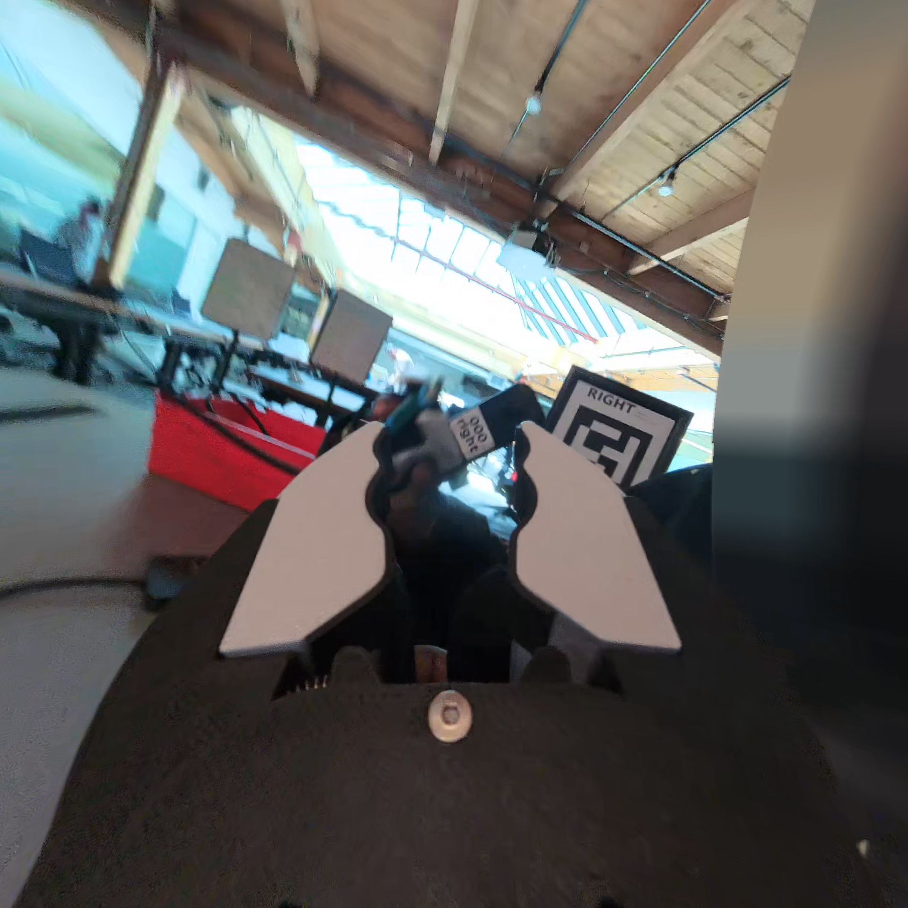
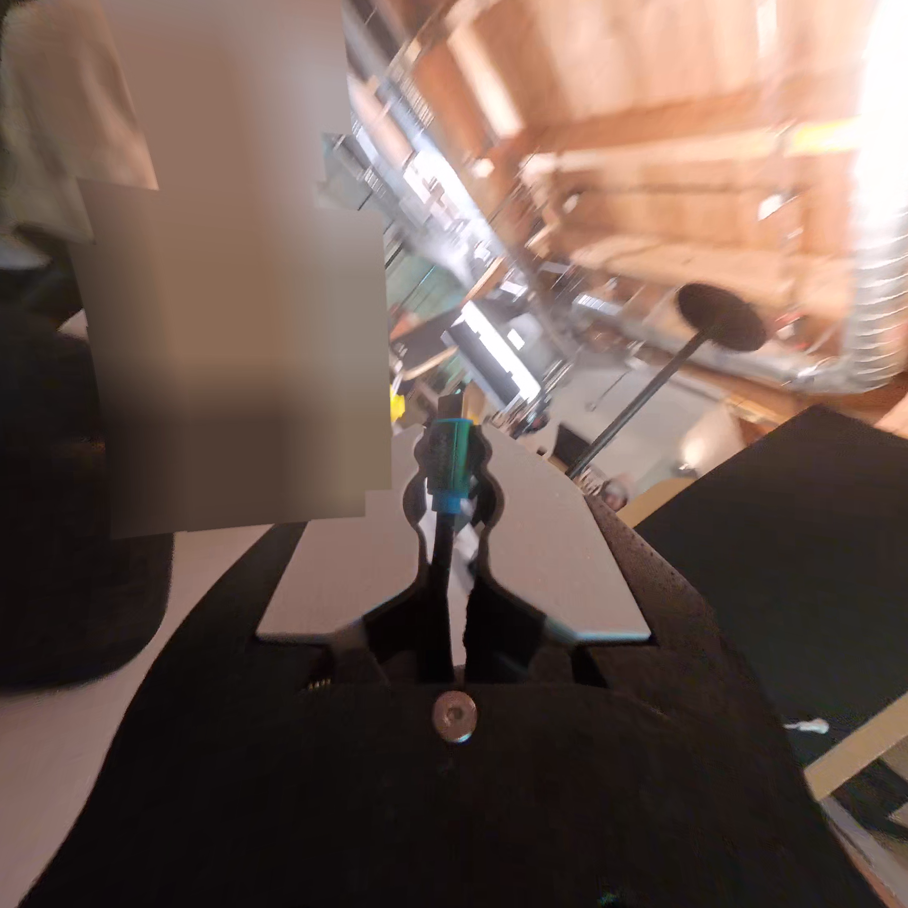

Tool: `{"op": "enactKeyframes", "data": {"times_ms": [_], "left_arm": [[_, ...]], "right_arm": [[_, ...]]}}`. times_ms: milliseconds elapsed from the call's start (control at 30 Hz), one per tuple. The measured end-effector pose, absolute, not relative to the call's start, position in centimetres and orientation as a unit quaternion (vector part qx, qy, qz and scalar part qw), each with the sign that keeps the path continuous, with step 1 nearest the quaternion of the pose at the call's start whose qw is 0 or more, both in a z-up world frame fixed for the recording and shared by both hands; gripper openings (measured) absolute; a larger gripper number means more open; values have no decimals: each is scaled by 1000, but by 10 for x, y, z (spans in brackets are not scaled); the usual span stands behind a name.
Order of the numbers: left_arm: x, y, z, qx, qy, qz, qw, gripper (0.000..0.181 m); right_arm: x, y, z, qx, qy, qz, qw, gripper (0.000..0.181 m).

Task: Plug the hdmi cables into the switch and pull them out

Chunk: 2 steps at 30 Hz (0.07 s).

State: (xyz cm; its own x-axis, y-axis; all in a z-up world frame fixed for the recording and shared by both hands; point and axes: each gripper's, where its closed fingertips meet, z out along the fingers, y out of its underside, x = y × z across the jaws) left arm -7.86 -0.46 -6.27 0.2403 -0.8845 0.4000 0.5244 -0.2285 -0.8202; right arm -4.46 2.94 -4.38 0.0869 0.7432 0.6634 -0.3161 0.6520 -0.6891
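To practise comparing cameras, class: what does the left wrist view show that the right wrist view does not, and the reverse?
Only the left wrist view shows the left tongs, open and empty, a red box, and the other gripper's black-and-white marker card.

Only the right wrist view shows the right tongs shut on an HDMI plug with teal bands, its black cable running back between the fingers, and a dark panel.

Both are blurred, tilted upward towards wooden ceilings; neither shows the switch.

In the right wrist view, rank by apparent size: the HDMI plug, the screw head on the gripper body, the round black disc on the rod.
1. round black disc
2. HDMI plug
3. screw head
Nearness inflates the plug and screw.
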Motion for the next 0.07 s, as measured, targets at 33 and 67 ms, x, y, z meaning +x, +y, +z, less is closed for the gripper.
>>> {"op": "enactKeyframes", "data": {"times_ms": [33, 67], "left_arm": [[-65, -2, -67, -524, 172, -610, 569, 48], [-51, -1, -69, -521, 167, -643, 536, 48]], "right_arm": [[-39, 26, -33, -178, -544, 384, 724, 16], [-35, 21, -25, -167, -531, 397, 730, 15]]}}
